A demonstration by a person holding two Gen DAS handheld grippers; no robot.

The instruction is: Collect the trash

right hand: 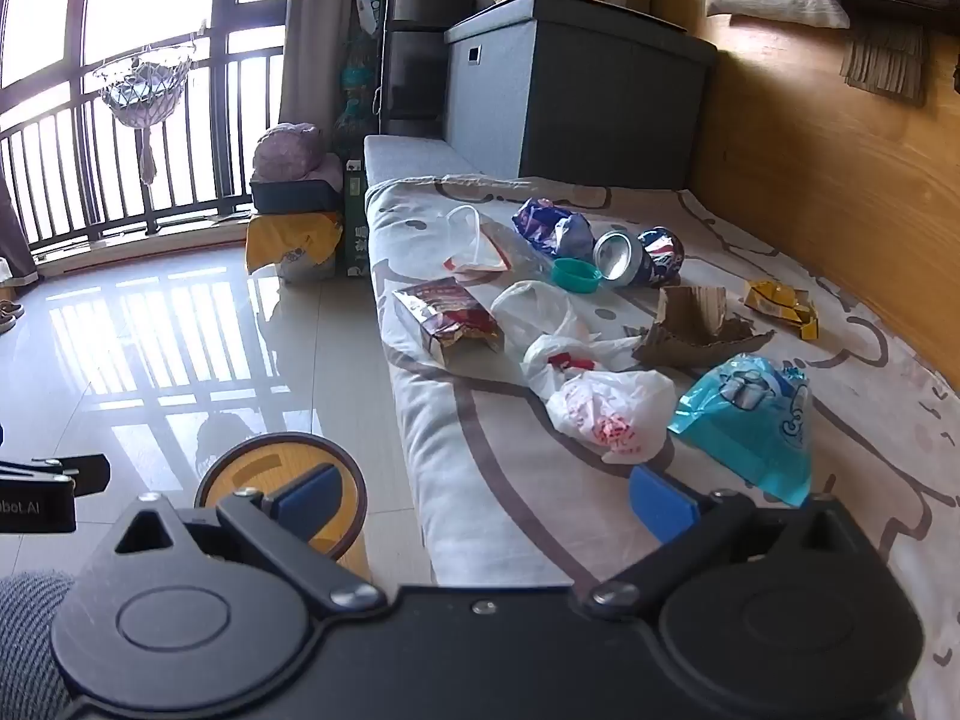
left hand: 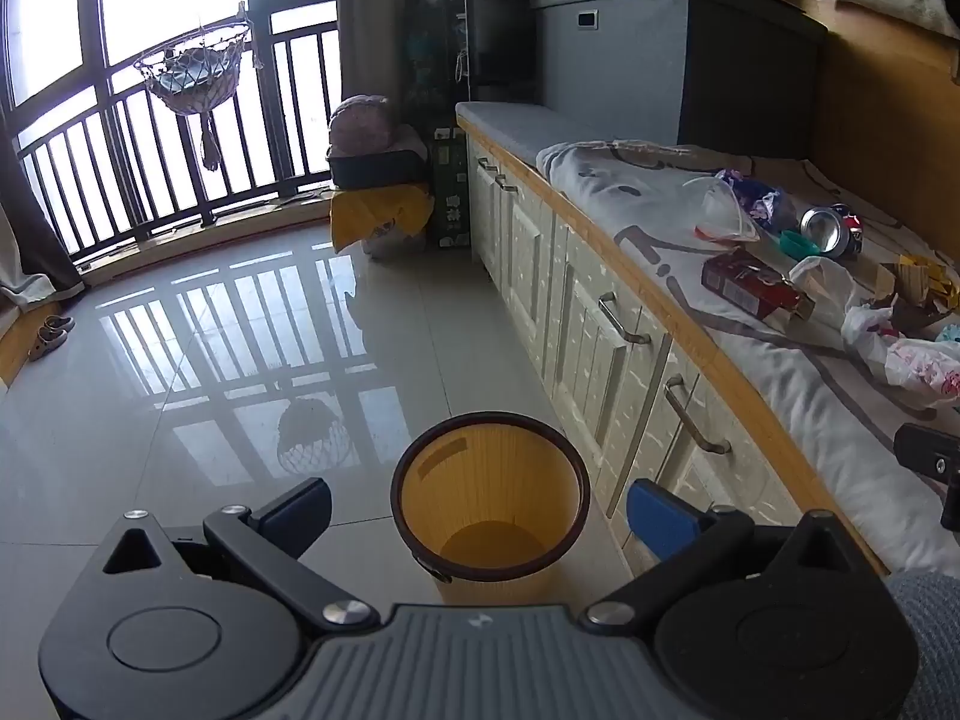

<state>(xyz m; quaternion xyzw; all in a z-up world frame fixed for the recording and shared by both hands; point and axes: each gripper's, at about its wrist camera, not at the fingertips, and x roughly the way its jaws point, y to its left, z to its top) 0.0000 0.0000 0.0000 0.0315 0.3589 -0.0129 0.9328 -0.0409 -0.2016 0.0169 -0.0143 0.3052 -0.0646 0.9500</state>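
Right gripper (right hand: pixel 483 495) is hovering wide open and empty, with a crumpled white plastic bag with red print (right hand: pixel 612 414) lying just ahead of its jaws on the bench cushion (right hand: pixel 480 420), likely light, soft, slippery, best pinched at a bunched fold.

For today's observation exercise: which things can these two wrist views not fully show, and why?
- Bin, right wrist view: partly hidden by the right gripper.
- Left gripper, right wrist view: cut off by the left edge.
- Red carton lettering, both views: too small.
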